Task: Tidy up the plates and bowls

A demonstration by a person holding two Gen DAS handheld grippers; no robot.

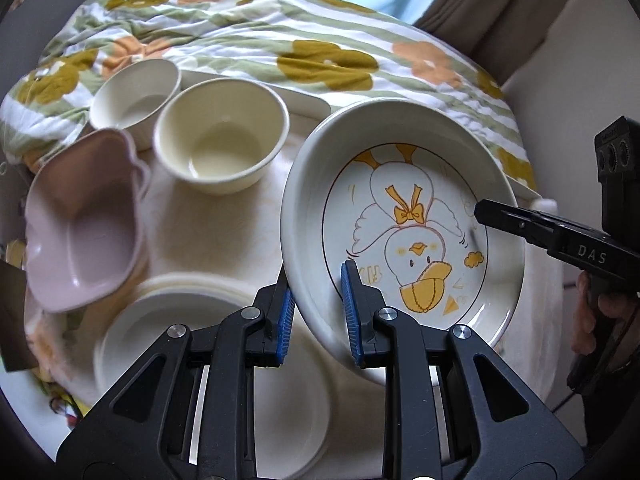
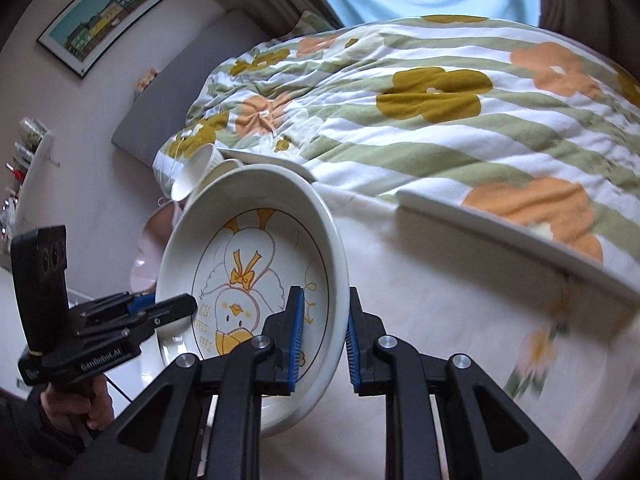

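Note:
A cream deep plate with a yellow duck drawing (image 1: pixel 404 224) is held tilted above the table. My left gripper (image 1: pixel 318 312) is shut on its left rim. My right gripper (image 2: pixel 323 340) straddles the opposite rim of the duck plate (image 2: pixel 256 264), jaws close around it; the right gripper also shows in the left wrist view (image 1: pixel 486 210). A stack of white plates (image 1: pixel 208 340) lies below the left gripper. Two cream bowls (image 1: pixel 222 136) (image 1: pixel 136 96) and a pink square bowl (image 1: pixel 80 220) stand to the left.
A flowered quilt (image 1: pixel 320 52) covers the bed behind the table. A white rectangular tray (image 2: pixel 512 232) lies at the table's far right edge. A person's hand (image 2: pixel 80 404) holds the left gripper. A framed picture (image 2: pixel 108 12) hangs on the wall.

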